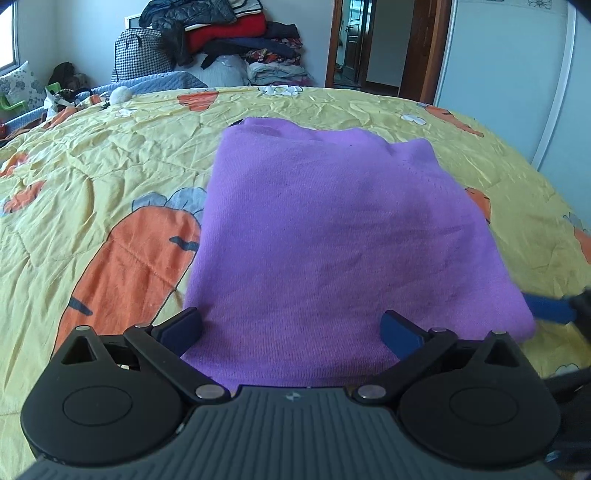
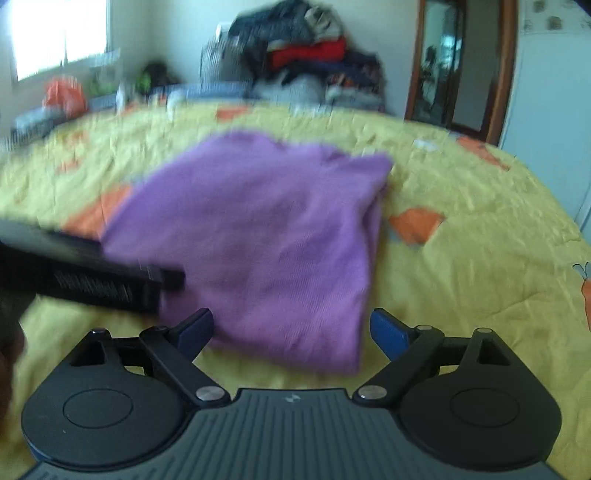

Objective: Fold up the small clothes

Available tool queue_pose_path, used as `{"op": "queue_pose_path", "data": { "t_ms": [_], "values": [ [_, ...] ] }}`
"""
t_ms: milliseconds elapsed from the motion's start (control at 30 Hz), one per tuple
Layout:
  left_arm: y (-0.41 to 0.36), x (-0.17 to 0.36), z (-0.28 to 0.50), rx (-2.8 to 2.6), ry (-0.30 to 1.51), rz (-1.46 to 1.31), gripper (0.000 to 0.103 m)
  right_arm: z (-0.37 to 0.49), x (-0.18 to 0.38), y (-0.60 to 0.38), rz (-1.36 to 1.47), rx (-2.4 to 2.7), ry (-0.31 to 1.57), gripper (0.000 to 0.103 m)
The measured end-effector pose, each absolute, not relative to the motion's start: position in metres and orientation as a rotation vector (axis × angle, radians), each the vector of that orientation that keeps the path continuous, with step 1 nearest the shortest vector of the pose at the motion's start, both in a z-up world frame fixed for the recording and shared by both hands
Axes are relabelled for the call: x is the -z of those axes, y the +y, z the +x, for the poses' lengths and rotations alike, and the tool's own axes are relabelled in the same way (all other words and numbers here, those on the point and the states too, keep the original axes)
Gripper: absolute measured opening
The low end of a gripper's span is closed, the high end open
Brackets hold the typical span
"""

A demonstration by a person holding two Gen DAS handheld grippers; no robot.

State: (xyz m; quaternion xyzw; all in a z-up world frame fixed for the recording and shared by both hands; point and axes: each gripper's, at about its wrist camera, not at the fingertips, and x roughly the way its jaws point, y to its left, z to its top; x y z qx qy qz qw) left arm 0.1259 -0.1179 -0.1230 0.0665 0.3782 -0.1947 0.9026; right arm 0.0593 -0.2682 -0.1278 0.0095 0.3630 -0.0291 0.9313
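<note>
Lying folded into a rough rectangle, the purple knitted garment (image 1: 332, 236) rests on the bed's yellow quilt printed with orange carrots (image 1: 110, 155) in the left wrist view. The left claw (image 1: 291, 330) stands wide just above the garment's near edge, its blue-padded fingers (image 1: 400, 332) spread apart with nothing gripped between them. At the right edge a blue finger of the right claw (image 1: 550, 308) pokes in, mostly cut off by the frame. Behind the bed a heap of dark and red clothes (image 1: 229, 33) sits stacked against the wall, beside an open wooden doorway (image 1: 354, 44). A small pale logo on the claw's ribbed body is too small to read.

The right wrist view is blurred. The right claw (image 2: 291, 330) also stands wide, over the garment's (image 2: 266, 236) near right corner, pads clear of the cloth. The left claw (image 2: 110, 277) enters from the left as a dark smeared bar lying over the garment's left edge; whitish markings on its side cannot be made out. The quilt (image 2: 480, 240) shows around the garment.
</note>
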Motion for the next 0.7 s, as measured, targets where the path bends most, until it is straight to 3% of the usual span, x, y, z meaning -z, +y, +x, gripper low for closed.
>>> {"op": "queue_pose_path", "data": {
  "t_ms": [700],
  "values": [
    [-0.058, 0.133, 0.054, 0.301, 0.812, 0.143, 0.103, -0.006, 0.134, -0.254, 0.112, 0.090, 0.768, 0.095]
  ]
}}
